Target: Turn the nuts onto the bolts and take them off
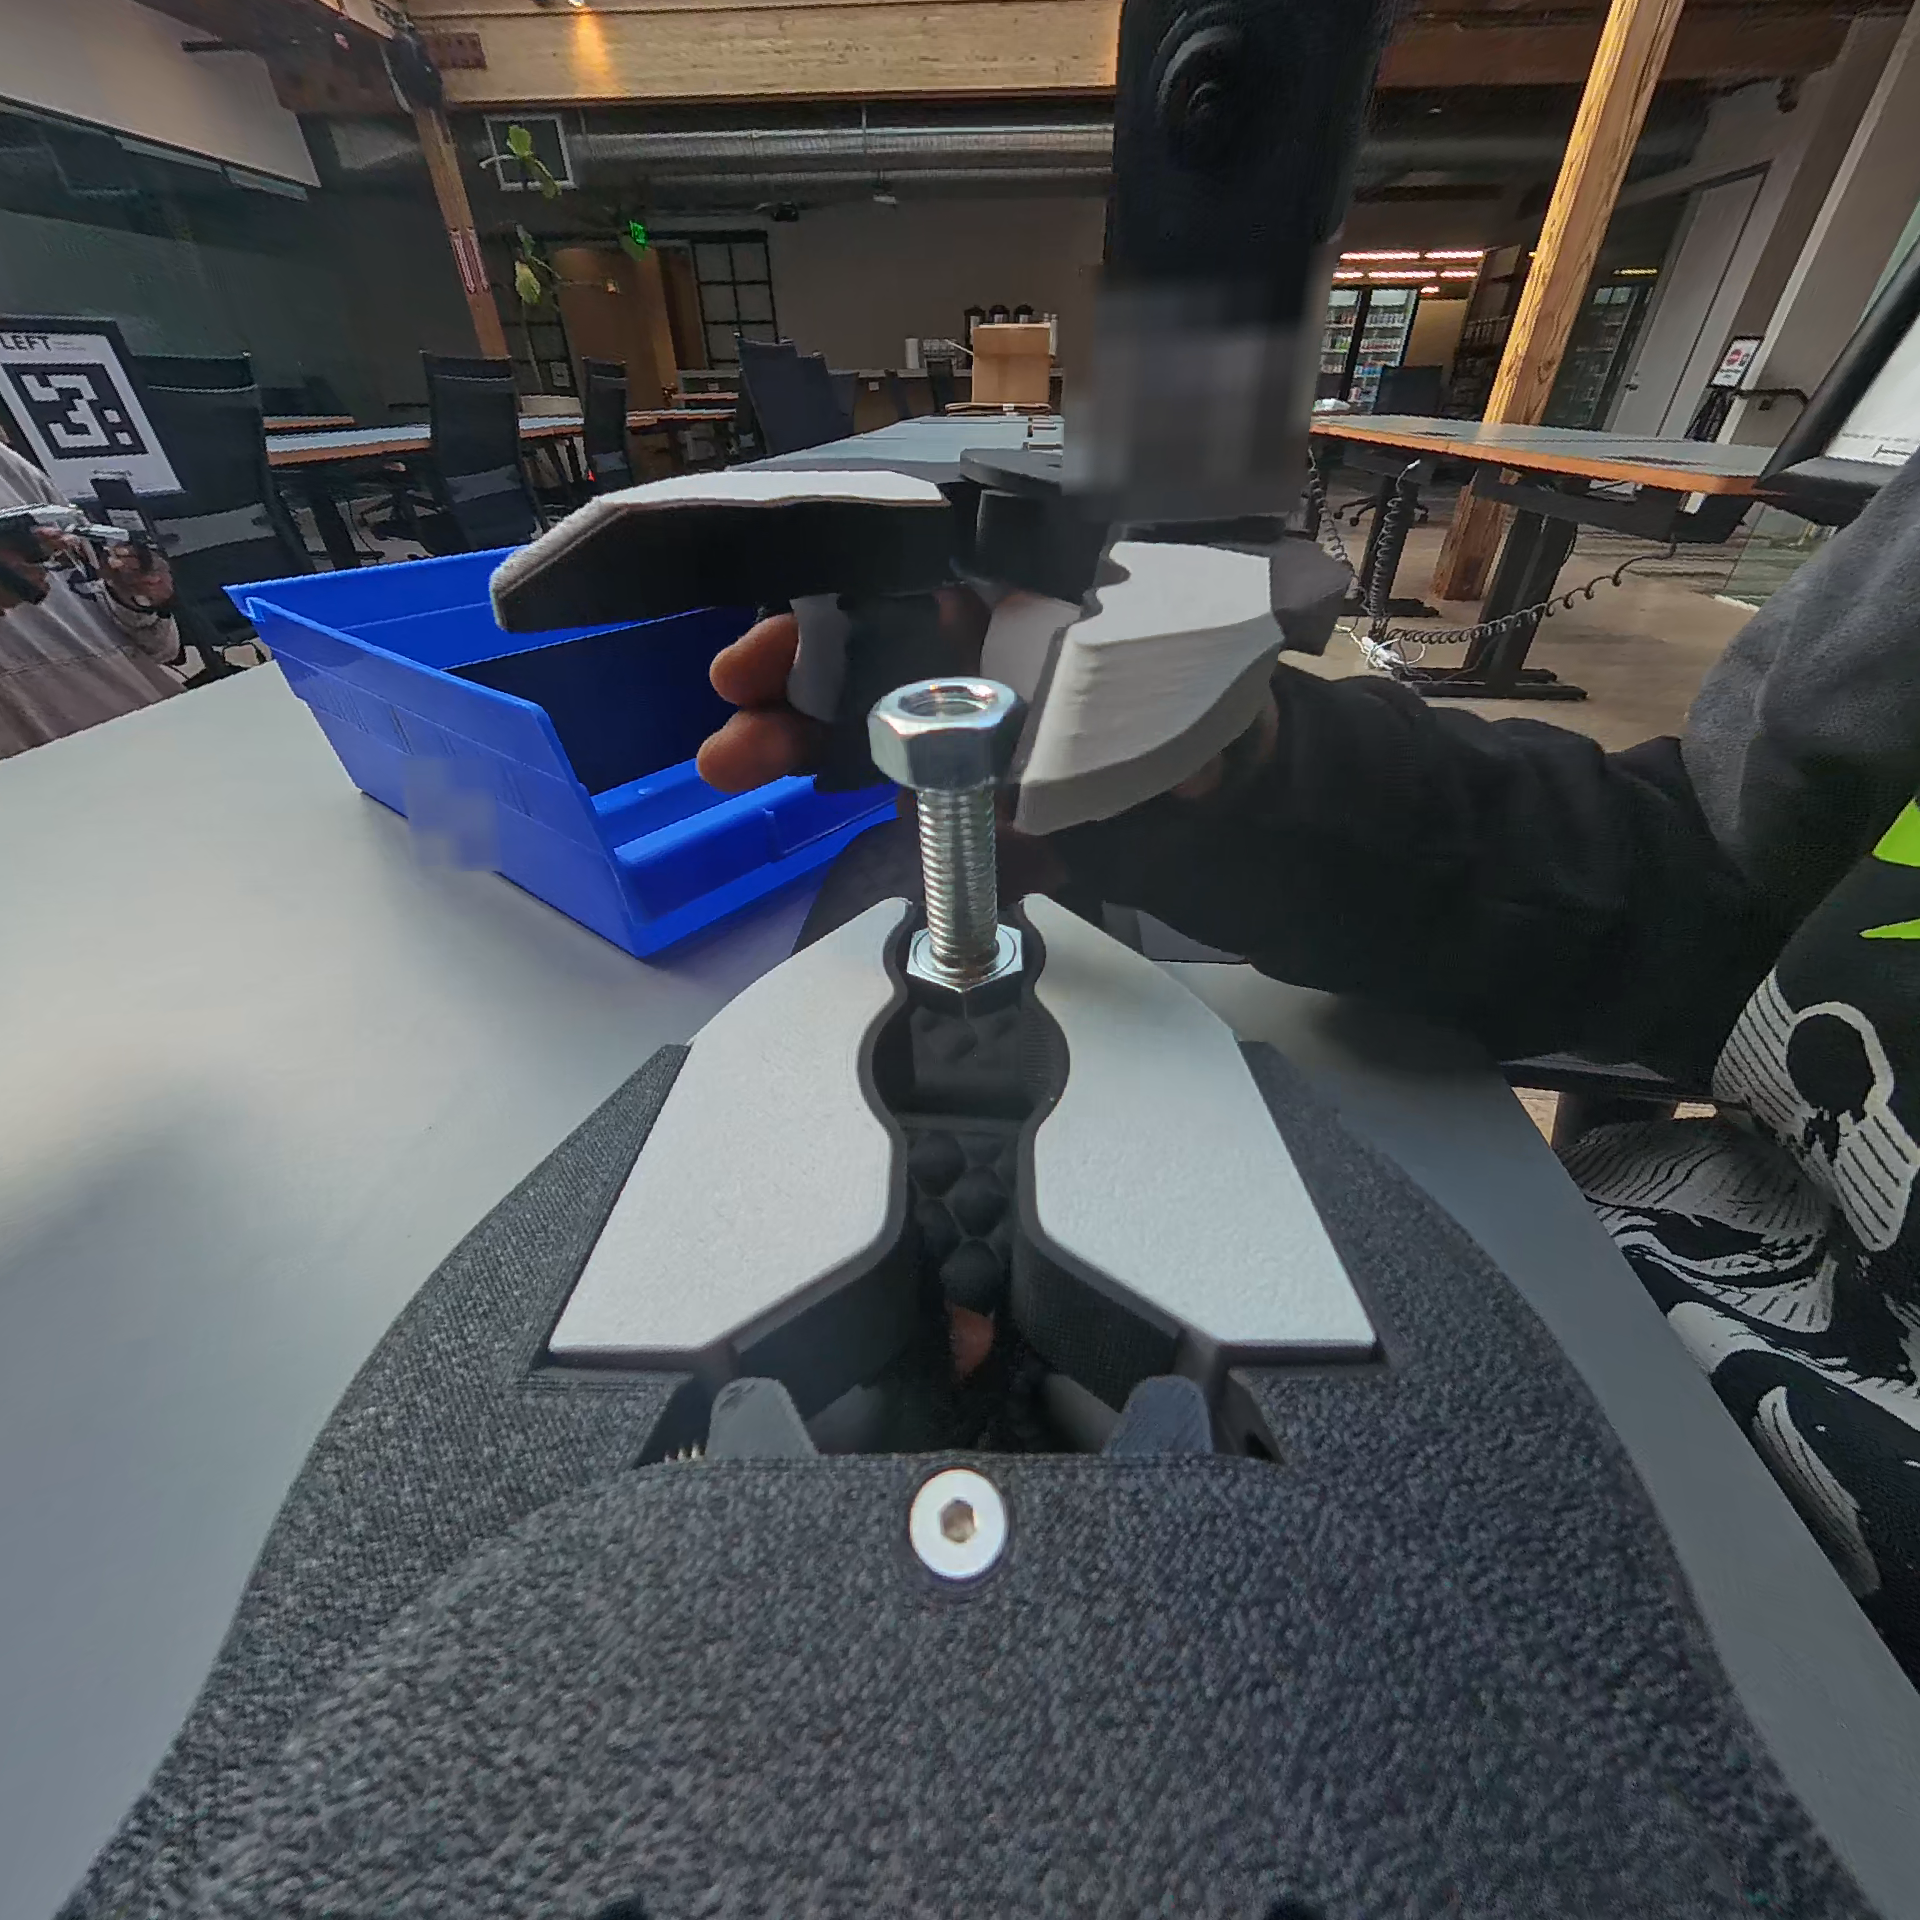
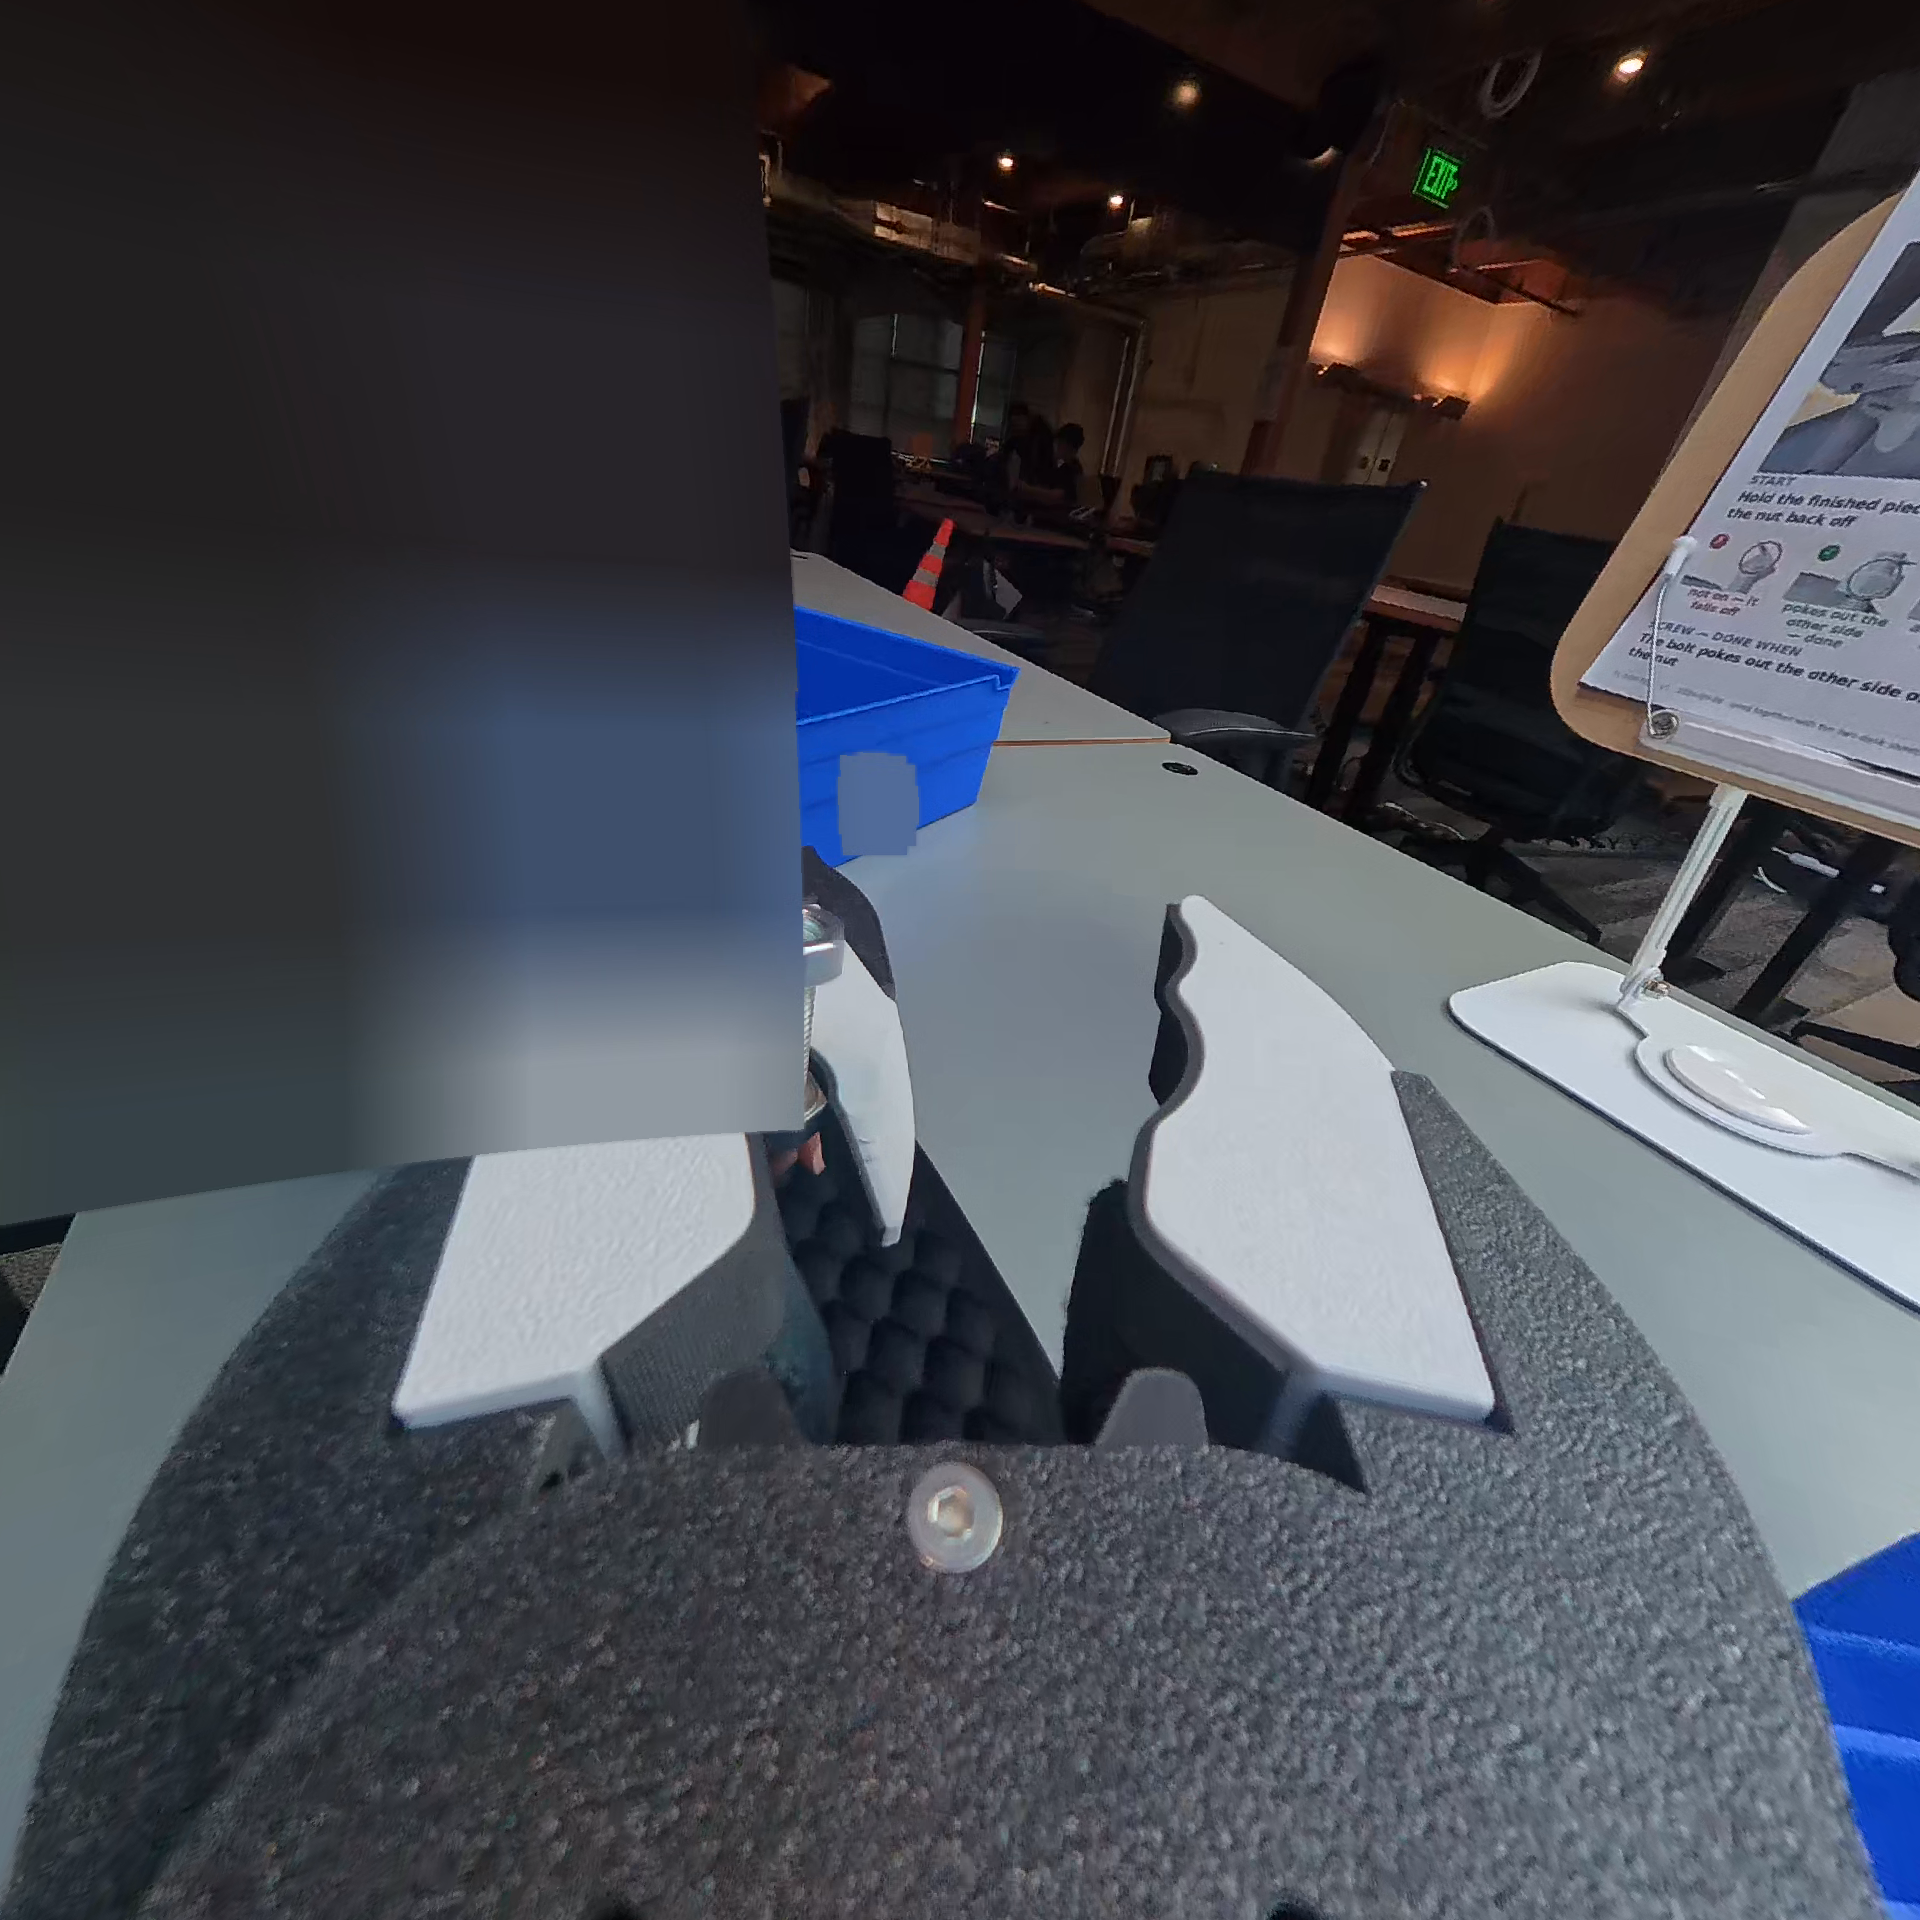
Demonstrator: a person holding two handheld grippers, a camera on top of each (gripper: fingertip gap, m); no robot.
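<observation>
Grip comes first: the left gripper [image 1: 961,971] is clamped on the hex head of the bolt [image 1: 958,883], which stands upright from the finger tips at 12 o'clock in the left wrist view. A hex nut [image 1: 943,732] sits at the top of the threaded shank, and from here I cannot tell whether its threads have caught.

Just past the nut, at 1 o'clock, the right gripper [image 1: 935,665] hangs with its fingers spread apart and nothing between them, a person's hand [image 1: 758,707] on its trigger. In the right wrist view a mosaic patch hides most of the bolt; only a sliver shows at 11 o'clock.

My judgement: the right fingers should close squarely on two opposite flats of the nut, then turn about the bolt's axis while the left holds firm. A tilted grip risks cross-threading or knocking the nut off.

Farther back at 10 o'clock, a blue bin [image 1: 499,727] rests on the grey table [image 1: 208,935].
</observation>
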